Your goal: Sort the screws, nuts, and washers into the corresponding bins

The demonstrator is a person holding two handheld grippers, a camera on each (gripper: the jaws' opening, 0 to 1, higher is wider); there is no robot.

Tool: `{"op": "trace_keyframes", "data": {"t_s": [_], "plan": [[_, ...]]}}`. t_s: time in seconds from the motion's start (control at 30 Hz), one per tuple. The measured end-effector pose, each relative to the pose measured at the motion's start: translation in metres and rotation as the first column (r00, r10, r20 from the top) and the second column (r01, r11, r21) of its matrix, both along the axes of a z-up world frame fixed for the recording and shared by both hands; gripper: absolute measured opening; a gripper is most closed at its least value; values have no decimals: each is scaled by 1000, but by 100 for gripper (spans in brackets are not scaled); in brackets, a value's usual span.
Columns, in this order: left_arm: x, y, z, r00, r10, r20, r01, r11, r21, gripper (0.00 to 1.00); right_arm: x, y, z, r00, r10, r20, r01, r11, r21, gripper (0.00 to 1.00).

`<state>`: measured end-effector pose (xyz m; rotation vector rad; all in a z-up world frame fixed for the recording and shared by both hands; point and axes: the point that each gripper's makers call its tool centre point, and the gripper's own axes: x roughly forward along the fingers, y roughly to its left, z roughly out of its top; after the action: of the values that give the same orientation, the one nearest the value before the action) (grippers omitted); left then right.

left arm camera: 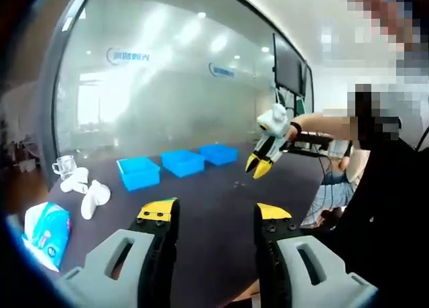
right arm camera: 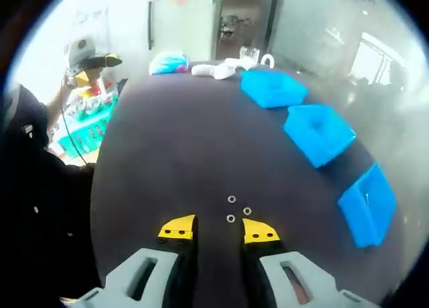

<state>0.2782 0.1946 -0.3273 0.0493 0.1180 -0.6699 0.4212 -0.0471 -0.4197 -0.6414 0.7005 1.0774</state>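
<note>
Three small metal rings, washers or nuts (right arm camera: 231, 199), lie close together on the dark table (right arm camera: 167, 154), just ahead of my right gripper (right arm camera: 218, 231). Its yellow-tipped jaws stand open, and the nearest ring (right arm camera: 230, 219) sits right before the gap. In the left gripper view those parts are tiny specks (left arm camera: 238, 184). A hand holds the right gripper (left arm camera: 260, 164) above them, tips pointing down. Three blue bins (right arm camera: 273, 88) (right arm camera: 318, 132) (right arm camera: 369, 204) run along the right side and look empty. My left gripper (left arm camera: 214, 214) hovers open over the table, facing the bins (left arm camera: 139, 172).
White controllers (left arm camera: 94, 197), a glass mug (left arm camera: 65, 165) and a tissue packet (left arm camera: 45, 231) sit at the table's end beyond the bins. A green basket of clutter (right arm camera: 84, 123) stands off the table's left edge. The person (left arm camera: 382, 187) sits along the near side.
</note>
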Motion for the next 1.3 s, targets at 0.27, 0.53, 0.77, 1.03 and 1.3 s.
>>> {"op": "trace_keyframes", "data": {"t_s": [0.27,0.53,0.77,1.03,1.3], "plan": [[0,1,0,1000,8,0,-8,1000,-1,44,5,1,-13,998,32,-50,-36,997,-68,20],[-1,4,-4,1000,17,-7,-17,1000,-4,44,9,3,-28,994,61,-96,-73,988,-137,18],[-1,7,-6,1000,26,-13,-26,1000,-6,44,14,7,-35,991,67,-116,-85,984,-158,15],[0,9,-7,999,32,-17,-32,999,-7,44,15,7,-38,986,56,-156,-82,983,-165,12],[-1,6,-6,999,29,-16,-29,1000,-6,43,12,7,-39,984,48,-170,-77,983,-167,3]]}}
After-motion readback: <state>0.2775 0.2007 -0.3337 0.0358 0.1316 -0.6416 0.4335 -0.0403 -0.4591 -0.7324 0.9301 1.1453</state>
